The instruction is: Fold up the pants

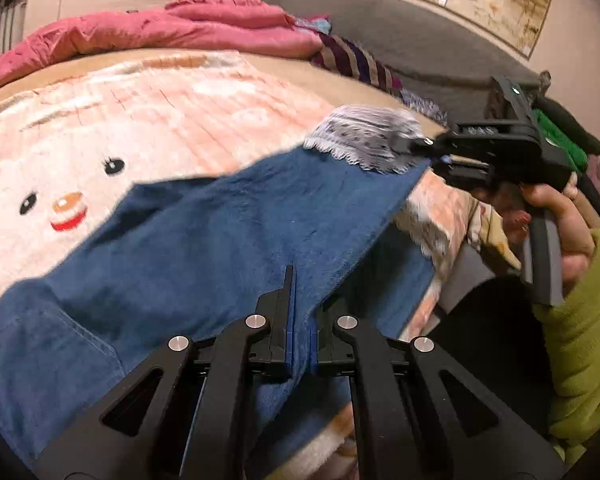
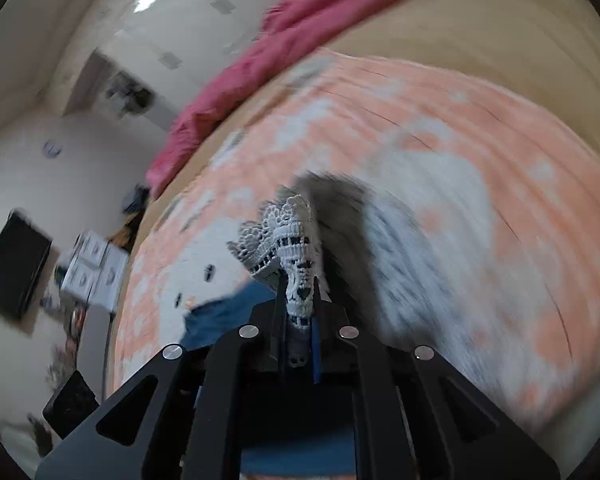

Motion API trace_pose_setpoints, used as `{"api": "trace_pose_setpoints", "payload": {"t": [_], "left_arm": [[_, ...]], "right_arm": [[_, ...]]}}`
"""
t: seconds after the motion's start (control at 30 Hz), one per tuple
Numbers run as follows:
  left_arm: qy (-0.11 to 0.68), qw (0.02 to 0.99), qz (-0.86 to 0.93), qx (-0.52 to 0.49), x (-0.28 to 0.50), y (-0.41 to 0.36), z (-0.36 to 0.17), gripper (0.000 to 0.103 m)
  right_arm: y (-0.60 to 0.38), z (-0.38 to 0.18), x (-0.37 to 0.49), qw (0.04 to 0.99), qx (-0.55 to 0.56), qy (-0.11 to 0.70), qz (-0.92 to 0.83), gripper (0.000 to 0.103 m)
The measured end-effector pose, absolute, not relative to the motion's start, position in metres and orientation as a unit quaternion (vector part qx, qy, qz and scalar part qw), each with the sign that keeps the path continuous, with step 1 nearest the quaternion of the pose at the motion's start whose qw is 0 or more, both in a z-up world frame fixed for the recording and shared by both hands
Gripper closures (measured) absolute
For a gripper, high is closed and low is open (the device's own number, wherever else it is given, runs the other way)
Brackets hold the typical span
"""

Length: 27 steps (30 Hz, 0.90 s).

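The blue pants (image 1: 204, 240) with a white lace hem (image 1: 364, 140) lie stretched over a bed with a pink cartoon-face blanket (image 1: 140, 128). My left gripper (image 1: 300, 300) is shut on the blue fabric at its near edge, with cloth pinched between the fingers. My right gripper (image 1: 424, 144) is shut on the lace hem at the far right end and holds it lifted off the bed. In the right wrist view the lace hem (image 2: 296, 248) bunches between the fingers of my right gripper (image 2: 300, 304), with blue fabric (image 2: 220, 316) hanging to the left below.
A pink quilt (image 1: 172, 28) lies heaped at the bed's far side, striped cloths (image 1: 352, 60) beside it. A grey headboard (image 1: 400, 32) runs along the right. The bed's edge drops off at the right (image 1: 452, 248). A dark screen (image 2: 16, 264) and boxes (image 2: 92, 268) stand beyond the bed.
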<state>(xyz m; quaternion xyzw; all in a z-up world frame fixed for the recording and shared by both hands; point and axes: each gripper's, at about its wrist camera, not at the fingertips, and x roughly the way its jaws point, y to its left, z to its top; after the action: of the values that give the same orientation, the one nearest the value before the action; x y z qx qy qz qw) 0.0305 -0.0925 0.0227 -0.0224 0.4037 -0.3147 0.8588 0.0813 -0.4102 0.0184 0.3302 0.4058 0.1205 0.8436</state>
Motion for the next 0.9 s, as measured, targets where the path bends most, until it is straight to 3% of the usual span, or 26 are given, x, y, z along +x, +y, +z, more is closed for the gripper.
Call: {"api": "trace_pose_setpoints", "payload": {"t": [0.4,0.6,0.9], "left_arm": [[0.426,0.853,-0.302,0.019,0.019,-0.11,0.003,0.101],[0.439,0.848,-0.293,0.04,0.017,-0.108,-0.001,0.101],[0.44,0.841,-0.306,0.074,0.005,-0.118,-0.002,0.101]], "right_arm": [[-0.435,-0.002,0.043,0.828,0.352,0.426,0.1,0.092],[-0.447,-0.012,0.032,0.821,0.344,0.451,0.069,0.079],[-0.446,-0.014,0.029,0.832,0.294,0.467,0.054,0.082]]}}
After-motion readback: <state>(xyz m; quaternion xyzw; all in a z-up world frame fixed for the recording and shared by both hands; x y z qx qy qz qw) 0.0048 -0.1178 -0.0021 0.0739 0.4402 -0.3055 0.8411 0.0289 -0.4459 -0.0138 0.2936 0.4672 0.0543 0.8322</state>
